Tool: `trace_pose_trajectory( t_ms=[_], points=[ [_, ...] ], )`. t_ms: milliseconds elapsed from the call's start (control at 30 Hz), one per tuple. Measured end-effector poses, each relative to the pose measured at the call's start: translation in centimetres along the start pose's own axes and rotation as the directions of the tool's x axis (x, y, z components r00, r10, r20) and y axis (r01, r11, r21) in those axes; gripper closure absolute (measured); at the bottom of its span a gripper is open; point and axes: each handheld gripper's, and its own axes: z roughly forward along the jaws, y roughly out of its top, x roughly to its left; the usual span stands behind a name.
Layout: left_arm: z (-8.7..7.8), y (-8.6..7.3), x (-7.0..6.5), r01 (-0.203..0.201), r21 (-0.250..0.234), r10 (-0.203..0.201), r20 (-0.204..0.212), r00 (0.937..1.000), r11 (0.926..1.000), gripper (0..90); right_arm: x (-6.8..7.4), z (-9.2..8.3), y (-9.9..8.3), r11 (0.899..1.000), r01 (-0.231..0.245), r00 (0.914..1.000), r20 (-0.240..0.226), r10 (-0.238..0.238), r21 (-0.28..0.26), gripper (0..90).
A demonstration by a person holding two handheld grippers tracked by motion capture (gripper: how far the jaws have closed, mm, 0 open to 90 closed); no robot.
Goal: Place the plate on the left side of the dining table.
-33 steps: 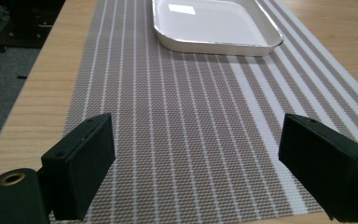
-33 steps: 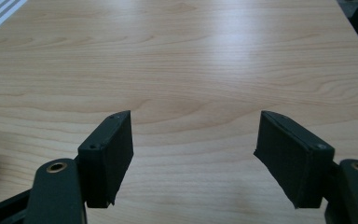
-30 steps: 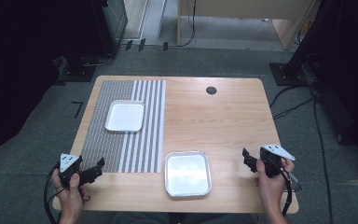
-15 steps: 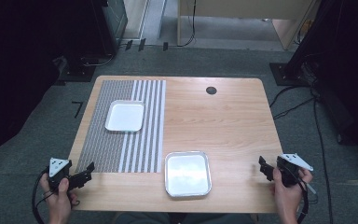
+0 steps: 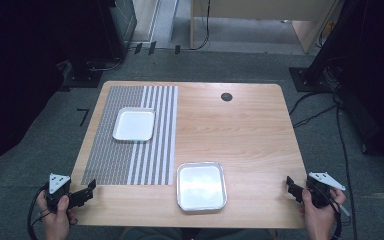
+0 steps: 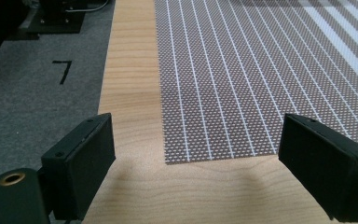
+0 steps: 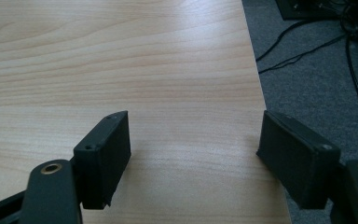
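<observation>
My left gripper [image 5: 91,187] sits low over the table's near left corner, held by a hand, jaws open and empty. In the left gripper view, the left gripper [image 6: 196,154] points at the near left corner of the striped placemat [image 6: 261,70]. My right gripper [image 5: 290,185] is at the near right corner, also in a hand. In the right gripper view the right gripper [image 7: 193,154] has jaws open over bare wood at the table's right edge; they have just opened a little further, with nothing between them.
A white rectangular tray [image 5: 134,124] lies on the placemat [image 5: 105,150] at the left. A shiny metal tray [image 5: 201,186] sits near the front edge, between the grippers. A black round hole [image 5: 226,96] marks the wooden table [image 5: 250,140] at the back. Cables run over the floor at the right.
Both hands have drawn outward and back toward the near edge: the left gripper toward the left corner, the right gripper toward the right corner. The trays have not moved.
</observation>
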Motion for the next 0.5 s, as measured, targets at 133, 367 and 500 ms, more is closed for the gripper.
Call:
trace_pose_trajectory(
  t_ms=[133,367,500],
  points=[
    [0.57,-0.08,-0.45,-0.043,0.044,0.043,-0.014,0.9990,0.9981,10.5,0.45,0.03,-0.10,0.999,0.046,0.9987,0.021,-0.047,0.015,24.0],
    [1.01,-0.24,-0.67,-0.069,0.071,0.067,0.024,0.9974,0.9951,10.5,0.53,-0.18,-0.32,0.999,0.051,0.9986,0.010,-0.051,0.016,23.1],
    [1.09,-0.27,-0.72,-0.069,0.064,0.067,0.024,0.9974,0.9956,10.3,0.53,-0.17,-0.32,0.999,0.051,0.9986,0.010,-0.051,0.015,23.0]
  ],
)
